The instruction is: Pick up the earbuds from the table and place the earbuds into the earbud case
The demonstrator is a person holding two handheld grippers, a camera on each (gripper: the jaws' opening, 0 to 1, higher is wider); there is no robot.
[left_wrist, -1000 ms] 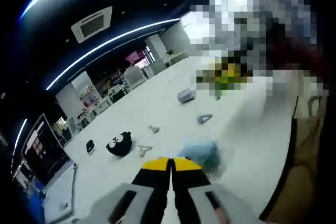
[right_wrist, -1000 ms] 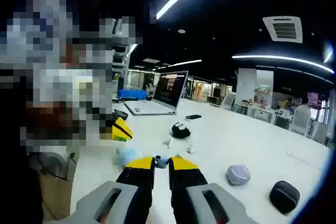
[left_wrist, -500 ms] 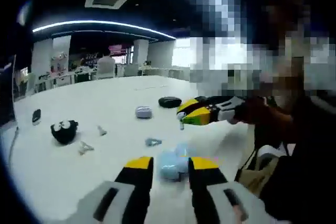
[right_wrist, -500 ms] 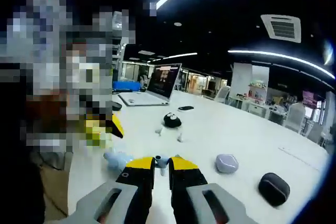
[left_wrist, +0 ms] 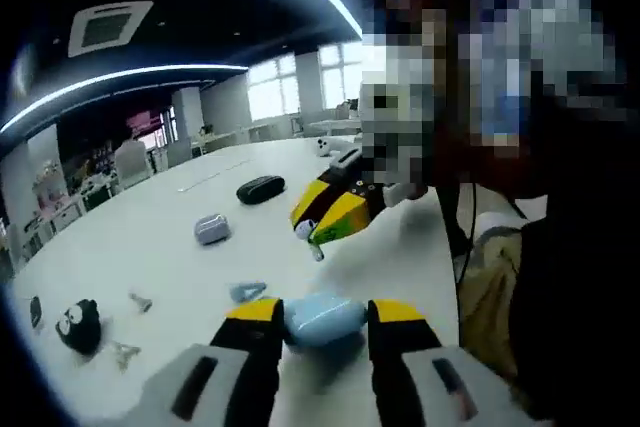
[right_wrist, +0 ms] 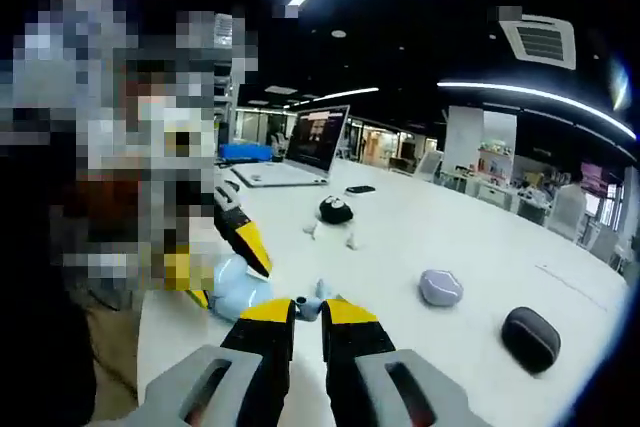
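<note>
1. In the left gripper view, the left gripper has its jaws closed on a light blue earbud case, which is lifted above the white table.
2. In the same view the right gripper comes in from the right with its jaws narrow, and a small white earbud seems to be pinched at its tip, though it is too small to be sure.
3. On the table behind lie a small light blue piece, perhaps the second earbud, a grey case, a black case and a black plush toy.
4. In the right gripper view, the right gripper holds its jaws almost together, with a small pale thing, probably the earbud, between the tips.
5. The left gripper with the case is just beside it on the left; a laptop stands far behind.
6. To do this step well, I think the case should be kept steady with its opening toward the earbud, and the earbud should be lowered slowly into its seat.
7. I cannot tell whether the case is open or whether anything is already inside it.
</note>
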